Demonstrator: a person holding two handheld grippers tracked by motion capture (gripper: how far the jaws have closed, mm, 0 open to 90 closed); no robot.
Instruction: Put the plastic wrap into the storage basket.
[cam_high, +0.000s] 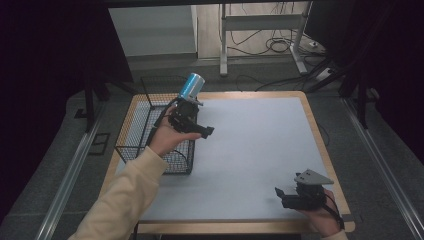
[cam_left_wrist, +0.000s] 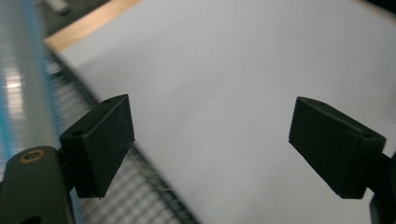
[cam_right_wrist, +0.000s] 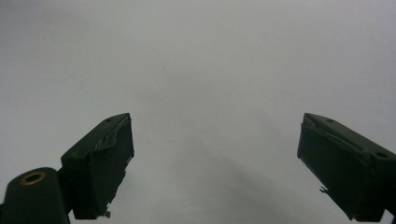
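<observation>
A blue and silver can (cam_high: 192, 86) shows tilted at the far right corner of a black wire basket (cam_high: 131, 126). My left gripper (cam_high: 202, 118) hovers just in front of it, over the basket's right edge, with its jaws pointing right. The jaws of the left gripper (cam_left_wrist: 210, 144) are wide open with nothing between them. The can (cam_left_wrist: 21, 93) lies outside the left jaw, and I cannot tell whether it touches. My right gripper (cam_high: 280, 194) rests low near the table's front right corner, aimed left. In its own view the right gripper (cam_right_wrist: 215, 158) stands open over bare white table.
The white table top (cam_high: 250, 145) has a wooden border, and the basket takes up its left side. The basket's mesh (cam_left_wrist: 135, 200) shows under the left jaw. Beyond the far edge are metal desk legs (cam_high: 223, 45) and floor cables (cam_high: 280, 46).
</observation>
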